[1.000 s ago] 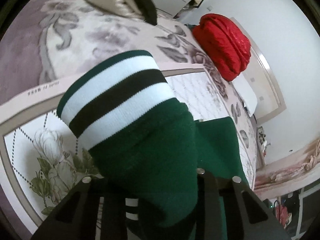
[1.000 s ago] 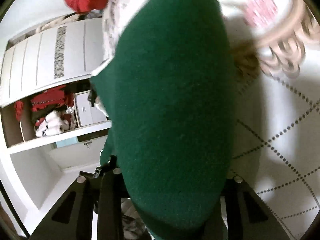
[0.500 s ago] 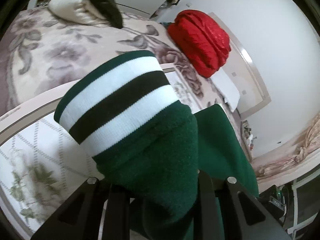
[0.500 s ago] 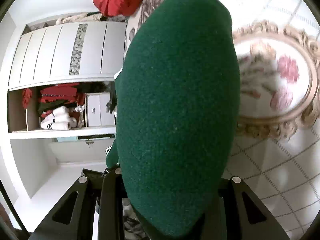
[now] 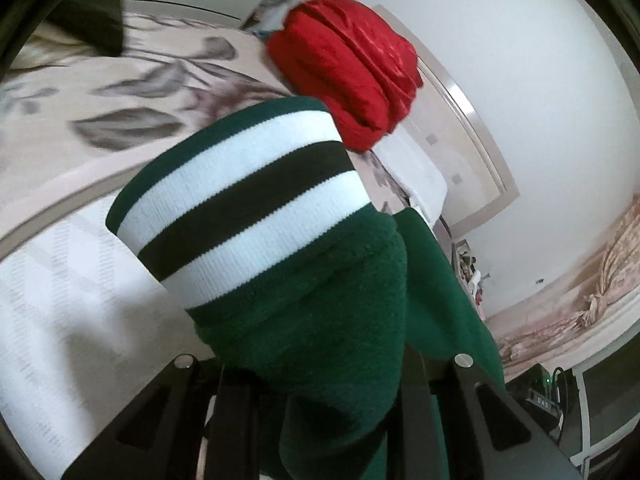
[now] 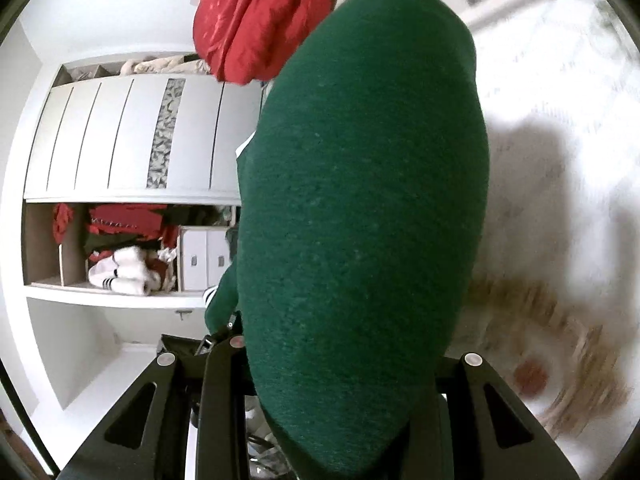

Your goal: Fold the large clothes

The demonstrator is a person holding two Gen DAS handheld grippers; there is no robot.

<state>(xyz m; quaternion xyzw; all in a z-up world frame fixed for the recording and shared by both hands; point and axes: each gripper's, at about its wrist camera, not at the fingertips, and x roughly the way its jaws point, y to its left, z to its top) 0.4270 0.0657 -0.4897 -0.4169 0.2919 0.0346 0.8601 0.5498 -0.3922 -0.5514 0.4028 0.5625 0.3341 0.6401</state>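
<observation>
A dark green fleece garment [image 5: 320, 312] with a white-and-black striped ribbed cuff [image 5: 248, 212] bulges up between the fingers of my left gripper [image 5: 320, 392], which is shut on it. In the right wrist view a thick fold of the same green garment [image 6: 360, 200] fills the middle, and my right gripper [image 6: 332, 392] is shut on it. The fabric hides both pairs of fingertips. Below lies the bed [image 5: 80, 280] with its white quilted, flower-printed cover.
A red quilted bundle [image 5: 352, 68] sits at the head of the bed by the headboard [image 5: 472, 120]. A white wardrobe [image 6: 120, 132] with an open shelf of red and white clothes [image 6: 120, 248] stands to the left in the right wrist view.
Both grippers have swept across the bed toward its head with the green garment still held. The red bundle and headboard have grown nearer and the bed cover now blurs past.
</observation>
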